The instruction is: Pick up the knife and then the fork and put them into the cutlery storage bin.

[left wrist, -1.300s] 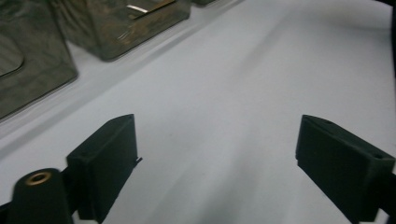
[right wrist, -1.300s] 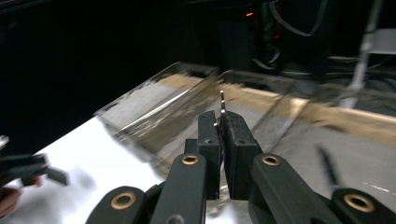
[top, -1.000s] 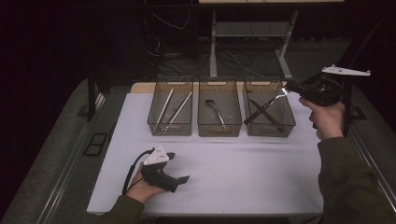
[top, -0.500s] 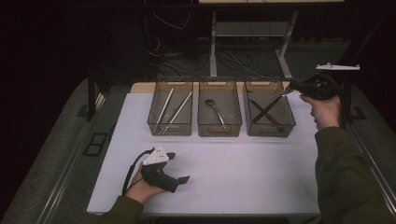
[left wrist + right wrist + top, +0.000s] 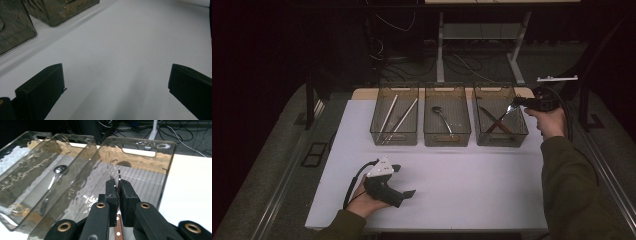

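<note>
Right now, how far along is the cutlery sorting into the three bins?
Done: chopsticks lie in the left bin, a spoon in the middle bin, two utensils crossed in the right bin. In hand: the right gripper grips a wood-handled knife above that bin. Left: release it. The left gripper rests open on the table.

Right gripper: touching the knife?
Touching. In the right gripper view, the right gripper is shut on the knife, its thin blade pinched between both jaws, the wooden handle below.
</note>
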A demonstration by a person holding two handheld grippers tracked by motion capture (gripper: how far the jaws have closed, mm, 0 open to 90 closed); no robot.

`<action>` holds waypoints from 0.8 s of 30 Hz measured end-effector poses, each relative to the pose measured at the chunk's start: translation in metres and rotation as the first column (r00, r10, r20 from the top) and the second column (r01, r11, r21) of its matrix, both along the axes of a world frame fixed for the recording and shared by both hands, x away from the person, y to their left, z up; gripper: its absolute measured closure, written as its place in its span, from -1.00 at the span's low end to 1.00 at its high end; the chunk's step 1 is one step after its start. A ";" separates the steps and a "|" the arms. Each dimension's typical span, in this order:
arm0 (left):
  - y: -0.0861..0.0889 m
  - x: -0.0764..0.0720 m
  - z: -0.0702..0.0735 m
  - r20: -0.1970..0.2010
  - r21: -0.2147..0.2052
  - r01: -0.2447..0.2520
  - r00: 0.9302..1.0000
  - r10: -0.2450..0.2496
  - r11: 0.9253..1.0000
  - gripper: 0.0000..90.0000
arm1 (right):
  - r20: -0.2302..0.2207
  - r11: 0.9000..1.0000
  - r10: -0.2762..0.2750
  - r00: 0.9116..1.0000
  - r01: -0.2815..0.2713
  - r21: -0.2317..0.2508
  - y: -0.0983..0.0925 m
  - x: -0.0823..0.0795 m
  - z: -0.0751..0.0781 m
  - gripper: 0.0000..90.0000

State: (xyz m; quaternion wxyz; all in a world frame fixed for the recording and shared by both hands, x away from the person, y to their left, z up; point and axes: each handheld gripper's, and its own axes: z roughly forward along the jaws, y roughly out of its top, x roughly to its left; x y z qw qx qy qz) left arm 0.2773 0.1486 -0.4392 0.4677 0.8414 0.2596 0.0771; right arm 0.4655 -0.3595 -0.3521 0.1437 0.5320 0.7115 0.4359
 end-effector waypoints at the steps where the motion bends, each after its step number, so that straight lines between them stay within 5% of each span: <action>1: 0.000 0.000 0.000 -0.001 0.001 0.001 1.000 -0.001 1.000 -1.00 | -0.006 1.000 -0.010 1.000 0.010 -0.002 -0.001 0.001 -0.002 0.89; 8: -0.002 0.000 -0.001 -0.005 0.006 0.006 1.000 -0.006 1.000 -1.00 | -0.016 0.991 -0.085 0.996 0.082 -0.103 -0.004 0.010 -0.018 0.77; 16: -0.003 0.000 -0.001 -0.009 0.003 0.010 1.000 -0.010 1.000 -1.00 | -0.030 0.983 -0.118 0.993 0.113 -0.141 -0.004 0.019 -0.029 0.68; 21: -0.003 0.001 -0.001 -0.009 0.002 0.012 1.000 -0.012 1.000 -1.00 | 0.009 0.972 -0.170 0.985 0.169 -0.161 -0.005 0.021 -0.029 0.11; 24: -0.003 0.001 -0.001 -0.010 0.001 0.011 1.000 -0.011 1.000 -1.00 | 0.009 0.974 -0.167 0.986 0.166 -0.156 -0.005 0.020 -0.027 0.00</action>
